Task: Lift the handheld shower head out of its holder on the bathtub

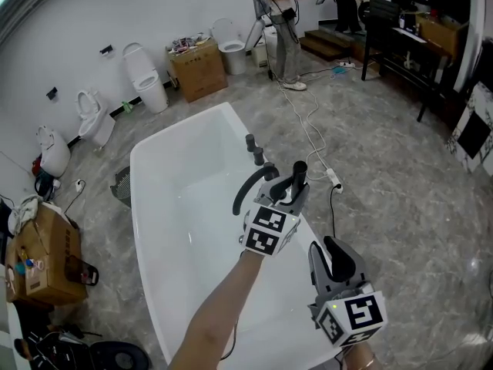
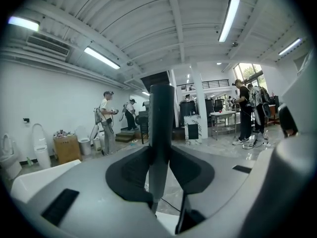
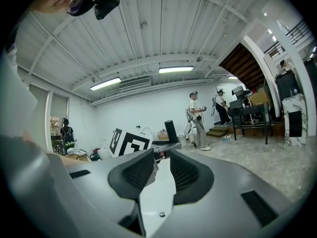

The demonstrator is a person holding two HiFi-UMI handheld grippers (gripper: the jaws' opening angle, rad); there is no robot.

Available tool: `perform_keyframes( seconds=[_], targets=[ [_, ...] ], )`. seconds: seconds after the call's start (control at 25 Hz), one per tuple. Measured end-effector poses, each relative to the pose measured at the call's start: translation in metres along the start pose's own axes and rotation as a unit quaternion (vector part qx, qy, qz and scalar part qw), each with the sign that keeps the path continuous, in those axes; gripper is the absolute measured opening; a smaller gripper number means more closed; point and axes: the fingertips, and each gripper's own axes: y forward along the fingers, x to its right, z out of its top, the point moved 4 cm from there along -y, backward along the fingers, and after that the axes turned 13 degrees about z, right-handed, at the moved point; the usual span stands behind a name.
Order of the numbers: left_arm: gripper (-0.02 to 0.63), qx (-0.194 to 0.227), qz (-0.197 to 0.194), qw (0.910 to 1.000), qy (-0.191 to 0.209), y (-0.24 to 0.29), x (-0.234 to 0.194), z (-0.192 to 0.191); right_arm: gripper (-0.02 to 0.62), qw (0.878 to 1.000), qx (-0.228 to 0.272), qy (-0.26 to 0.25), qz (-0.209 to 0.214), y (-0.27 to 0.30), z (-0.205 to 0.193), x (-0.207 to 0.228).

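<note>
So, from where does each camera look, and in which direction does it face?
Head view: on the person's head, looking steeply down on the white bathtub; the left forearm, left gripper and right gripper show.
Left gripper view: on the left gripper, looking level into the room along its jaws, closed on the dark shower head handle.
Right gripper view: on the right gripper, looking along its open, empty jaws toward the left gripper's marker cube.
Shared: all three show a standing person by the steps.

Grey marbled floor (image 1: 400, 206) meets a white wall (image 1: 77, 21) at the far left lined with toilets (image 1: 145, 77) and a cardboard box (image 1: 198, 69), a black table (image 1: 404, 35) far right, fluorescent tubes (image 2: 101, 57) on the ribbed white ceiling (image 2: 163, 24).
</note>
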Motion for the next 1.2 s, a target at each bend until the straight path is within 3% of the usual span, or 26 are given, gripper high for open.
perform_keyframes(
  seconds=[0.64, 1.2],
  targets=[
    [0.143, 0.034, -0.005, 0.9994, 0.002, -0.052, 0.005, 0.051, 0.094, 1.0, 0.012, -0.012, 0.001, -0.028, 0.024, -0.035],
    [0.143, 0.051, -0.002, 0.9987, 0.003, -0.084, -0.003, 0.074, 0.084, 1.0, 0.015, -0.021, 0.015, -0.034, 0.03, -0.06]
  ],
)
